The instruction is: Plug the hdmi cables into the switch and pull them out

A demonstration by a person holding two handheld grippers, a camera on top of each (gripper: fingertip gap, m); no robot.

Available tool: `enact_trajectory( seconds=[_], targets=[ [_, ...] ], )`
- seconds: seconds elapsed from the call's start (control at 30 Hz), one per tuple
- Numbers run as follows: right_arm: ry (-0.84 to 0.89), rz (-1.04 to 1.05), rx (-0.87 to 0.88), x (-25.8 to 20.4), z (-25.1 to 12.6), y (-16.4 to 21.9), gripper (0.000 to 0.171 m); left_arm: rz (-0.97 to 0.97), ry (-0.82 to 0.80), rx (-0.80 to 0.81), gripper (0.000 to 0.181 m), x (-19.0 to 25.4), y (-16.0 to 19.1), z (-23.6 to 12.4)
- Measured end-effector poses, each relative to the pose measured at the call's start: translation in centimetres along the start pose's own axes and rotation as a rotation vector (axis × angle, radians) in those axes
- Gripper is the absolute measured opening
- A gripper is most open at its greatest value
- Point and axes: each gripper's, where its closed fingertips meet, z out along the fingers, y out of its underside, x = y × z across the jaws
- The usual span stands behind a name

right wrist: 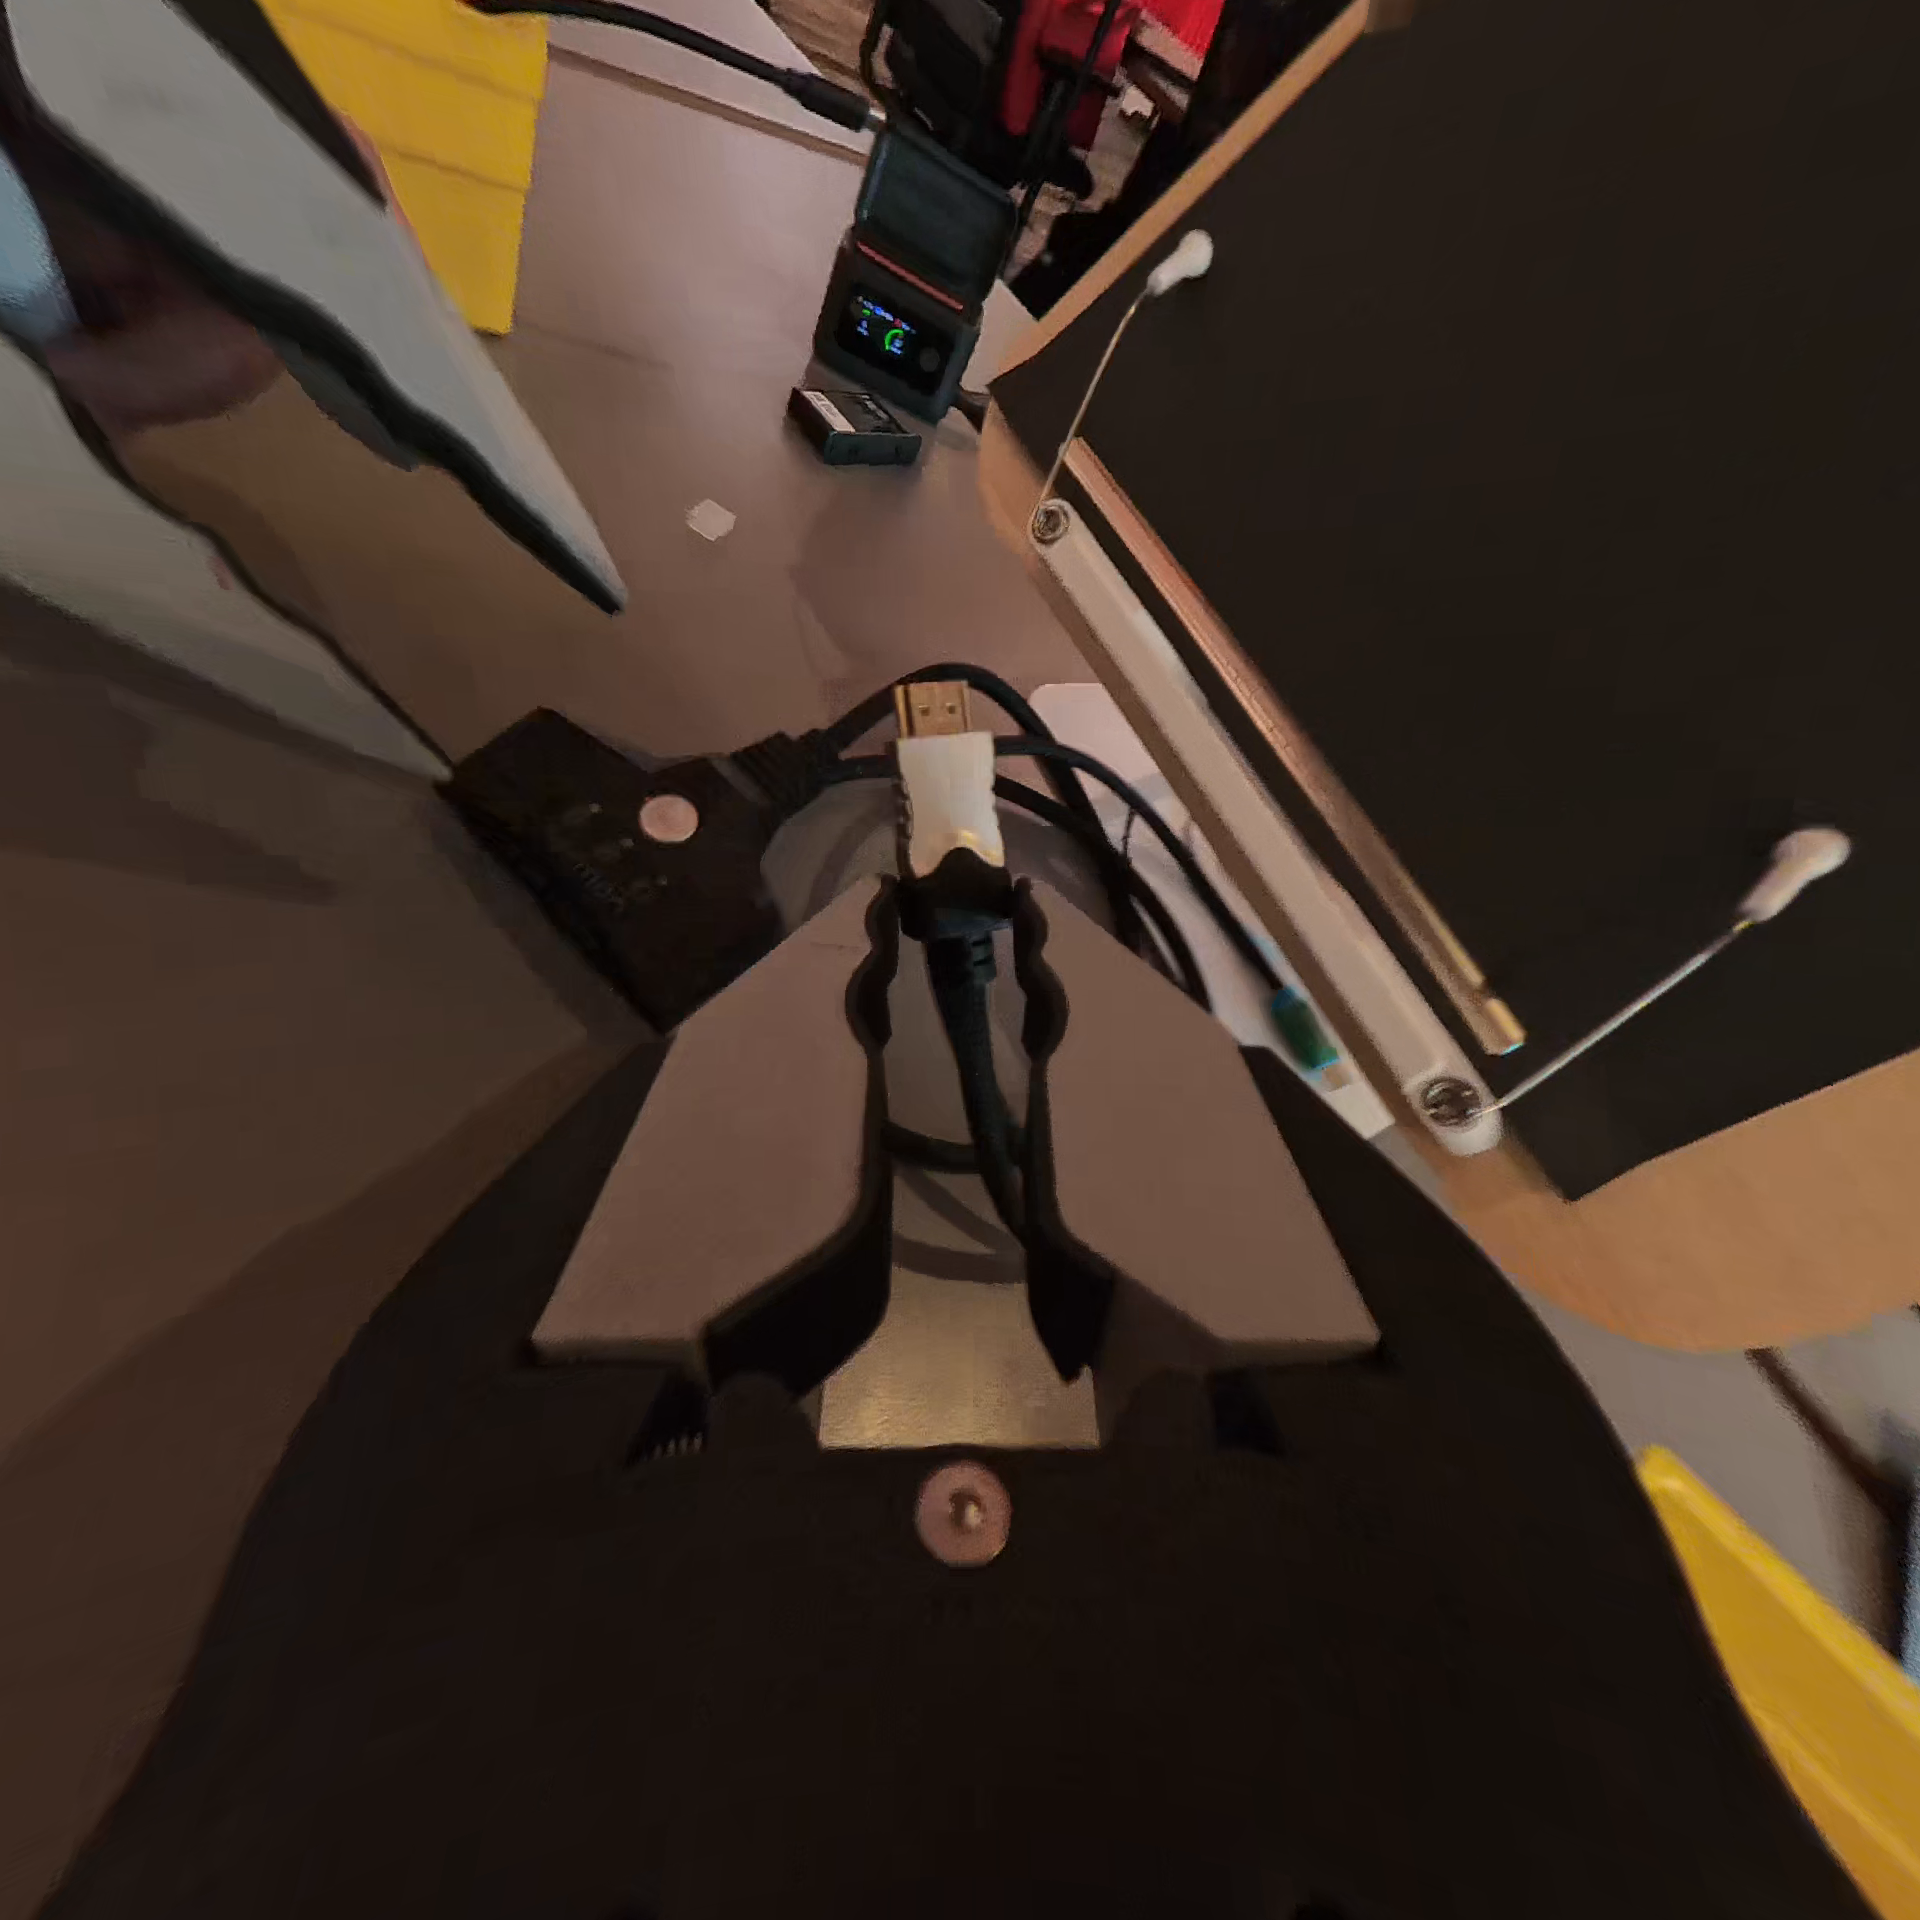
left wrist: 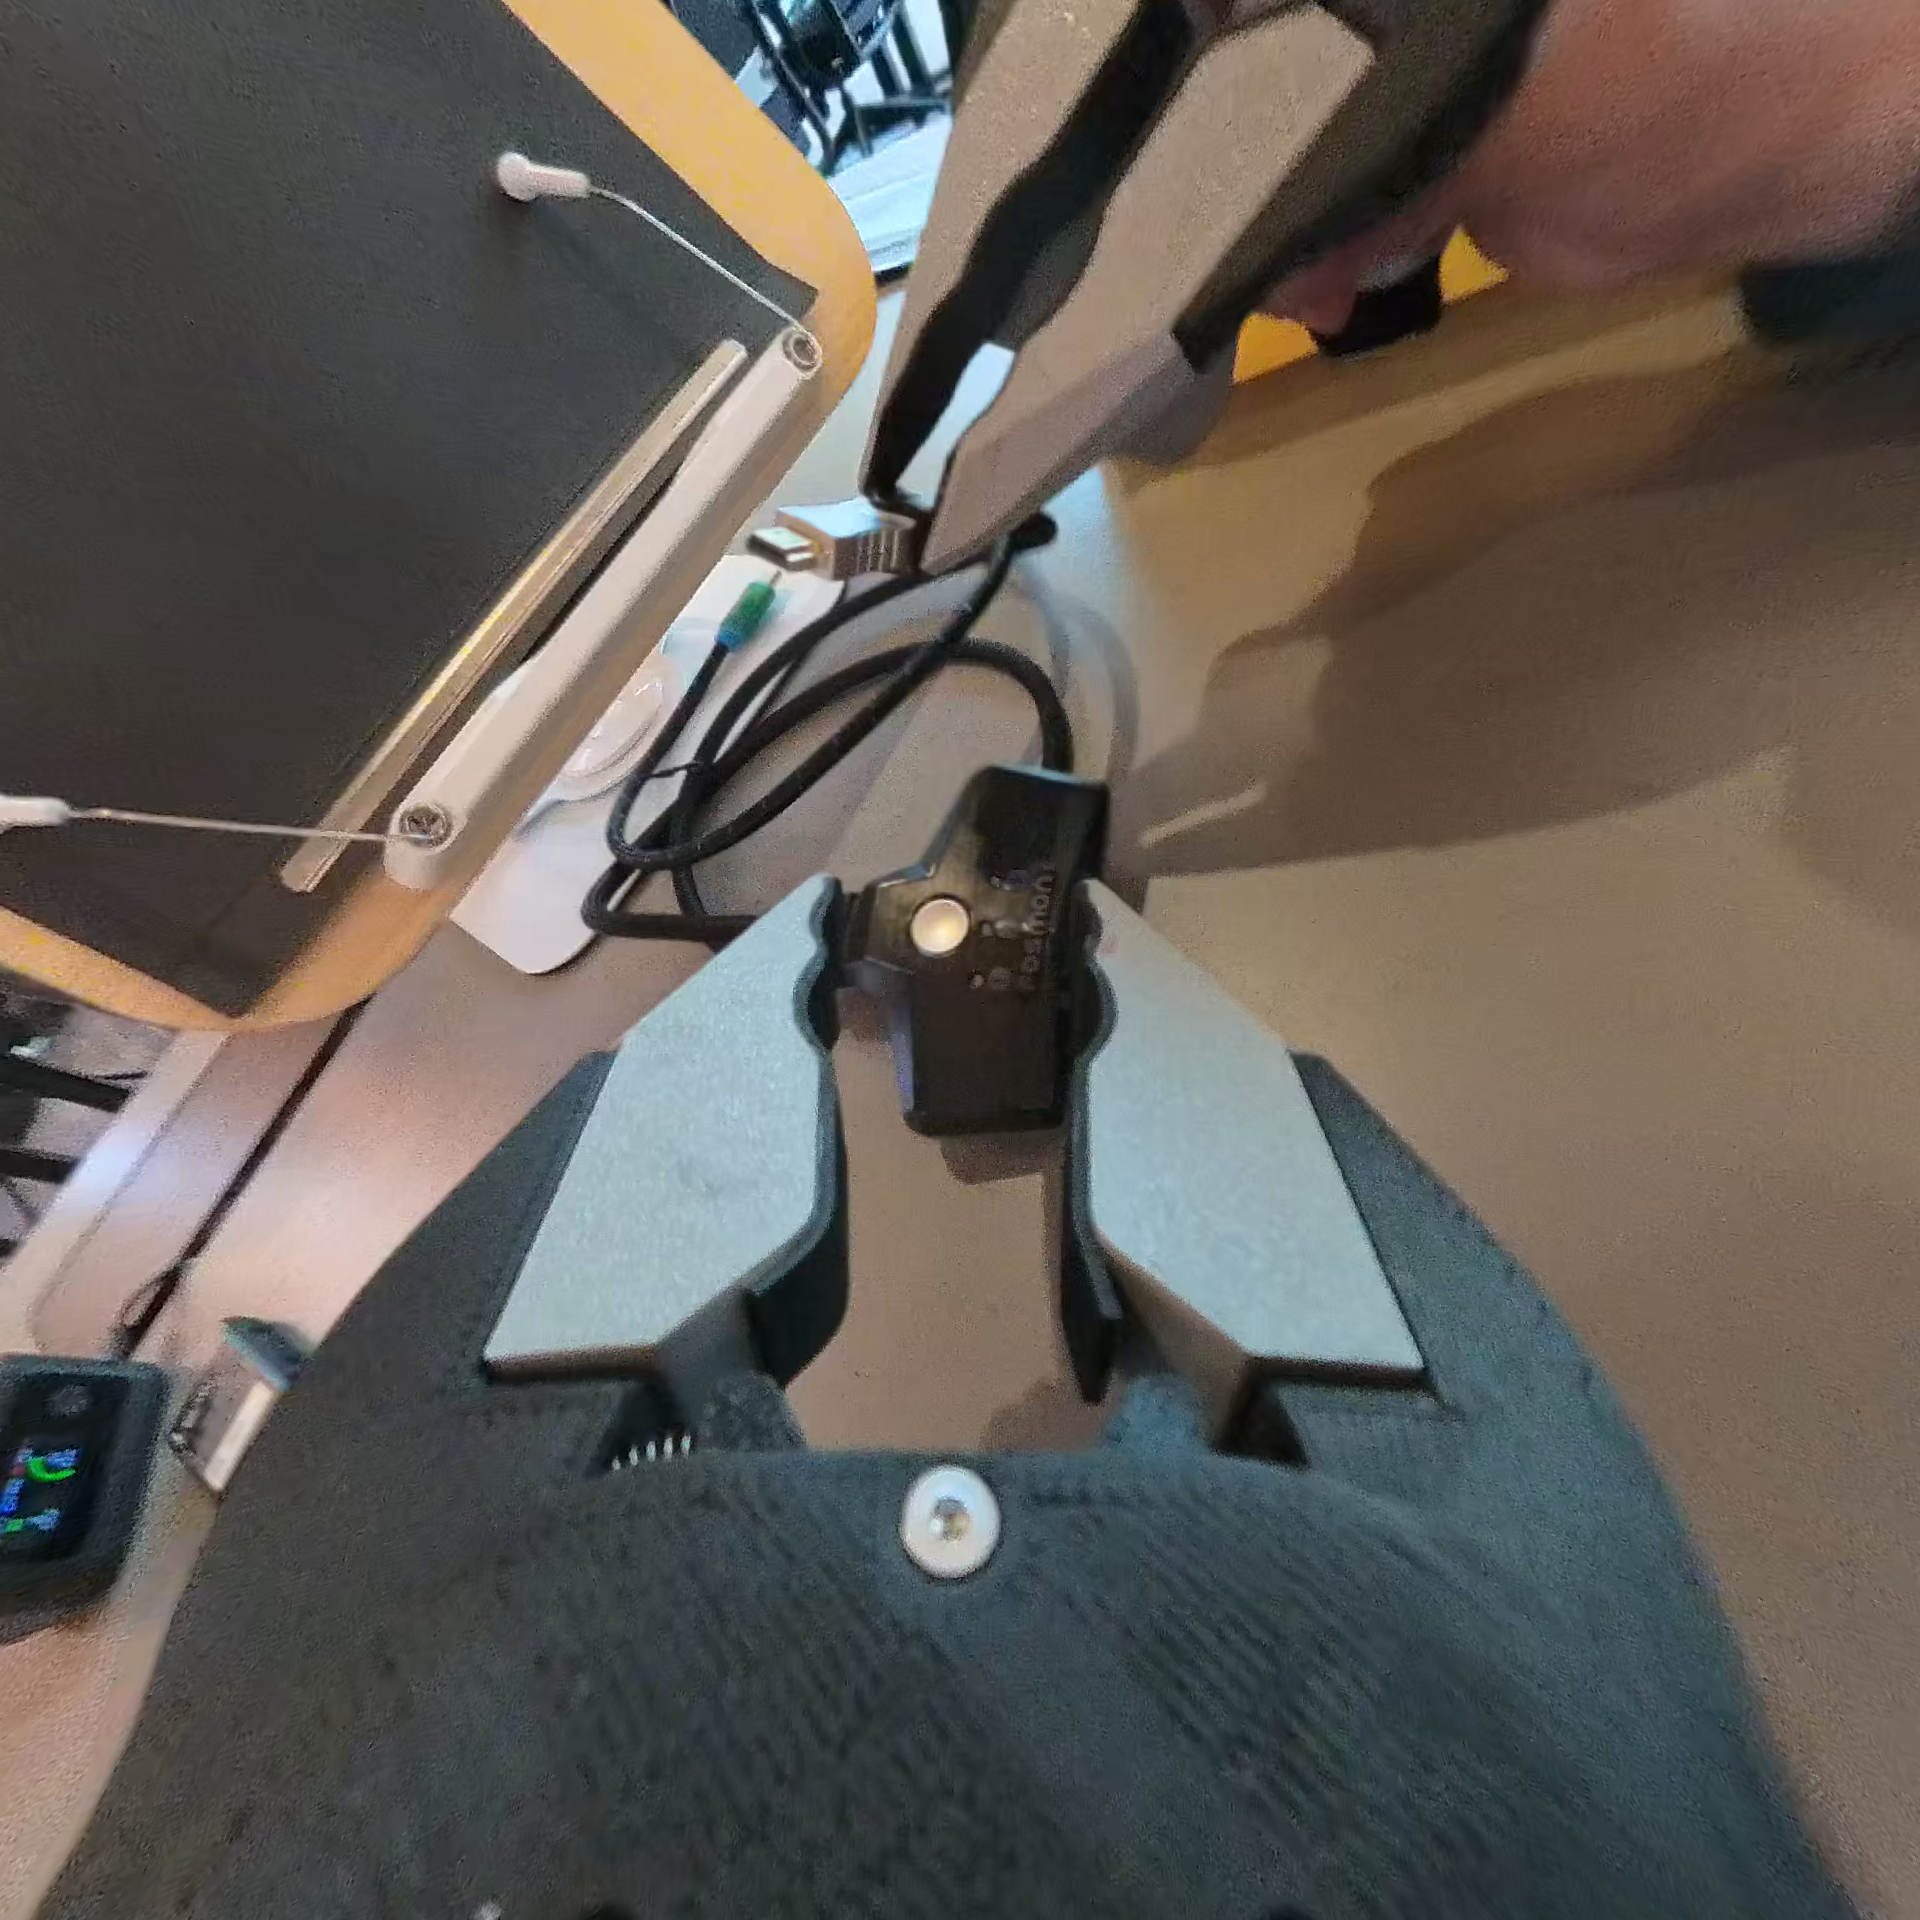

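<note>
Left gripper [left wrist: 961,966] is clamping the switch [left wrist: 977,956] so it stays steady; your right gripper [right wrist: 956,904] is pinching an HDMI plug [right wrist: 943,774] (unplugged, aimed portward)

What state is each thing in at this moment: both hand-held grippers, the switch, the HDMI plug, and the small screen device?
Left hand-held gripper: shut on the switch, holding it by its sides.
Right hand-held gripper: shut on the HDMI plug, at its black boot.
Switch: on the table, held steady.
HDMI plug: unplugged, metal tip bare, clear of the switch.
Small screen device: screen lit.
</note>
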Motion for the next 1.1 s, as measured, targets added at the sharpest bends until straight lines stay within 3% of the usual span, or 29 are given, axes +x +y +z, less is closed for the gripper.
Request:
enact_trajectory(
  seconds=[0.23, 0.57, 0.7, 1.0, 1.1],
  targets=[
    [0.007, -0.270, 0.051, -3.2, -0.2, -1.9, 0.018, -0.259, 0.072, 0.121, 0.035, 0.0, -1.7, 0.2],
    [0.033, -0.518, 0.044, -6.1, 0.3, -2.3, 0.017, -0.403, 0.091, 0.184, 0.016, -0.2, -2.8, 0.4],
    [0.038, -0.568, 0.044, -6.4, 0.3, -2.3, 0.015, -0.561, 0.219, 0.224, 0.027, 0.4, -3.3, 0.1],
    [0.020, -0.595, 0.048, -7.3, 0.5, -2.3, 0.012, -0.554, 0.222, 0.184, 0.016, 0.3, -2.6, 0.6],
    [-0.100, -0.365, 0.063, -7.3, 0.6, -2.2, 0.006, -0.463, 0.211, 0.158, 0.016, 0.4, -2.2, 0.6]
  ],
)
